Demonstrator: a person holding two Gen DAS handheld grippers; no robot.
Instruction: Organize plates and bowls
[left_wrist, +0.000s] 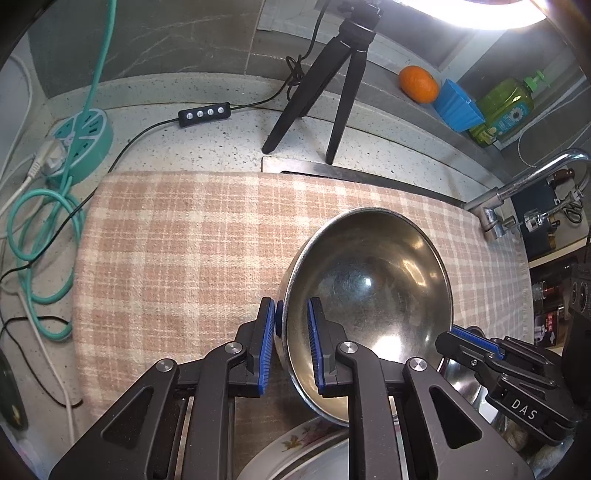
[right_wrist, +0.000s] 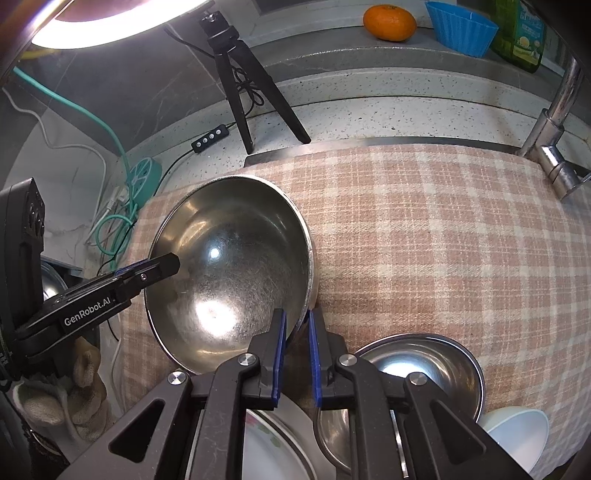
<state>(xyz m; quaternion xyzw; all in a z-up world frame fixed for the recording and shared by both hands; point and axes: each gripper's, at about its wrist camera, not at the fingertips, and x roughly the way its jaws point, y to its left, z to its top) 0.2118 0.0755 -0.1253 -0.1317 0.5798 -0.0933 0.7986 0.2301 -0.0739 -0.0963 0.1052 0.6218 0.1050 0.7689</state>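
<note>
A large steel bowl (left_wrist: 369, 280) (right_wrist: 229, 266) hangs tilted over the pink checked cloth (left_wrist: 177, 258) (right_wrist: 424, 240), held by both grippers. My left gripper (left_wrist: 291, 306) is shut on its left rim, one blue pad outside the wall and one inside. My right gripper (right_wrist: 297, 317) is shut on the opposite rim in the same way. Each gripper also shows in the other's view: the right gripper (left_wrist: 458, 334) and the left gripper (right_wrist: 168, 264). Below lie a floral plate (left_wrist: 295, 443) (right_wrist: 266, 446), a second steel bowl (right_wrist: 424, 369) and a white bowl (right_wrist: 517, 432).
A black tripod (left_wrist: 314, 96) (right_wrist: 243, 88) stands behind the cloth, with a corded remote (left_wrist: 205, 113). On the back ledge are an orange (left_wrist: 419, 83), a blue cup (left_wrist: 456, 105) and a green soap bottle (left_wrist: 506, 107). A faucet (left_wrist: 517, 192) (right_wrist: 554, 122) rises at the right. A teal power strip (left_wrist: 81, 140) and cables lie at the left.
</note>
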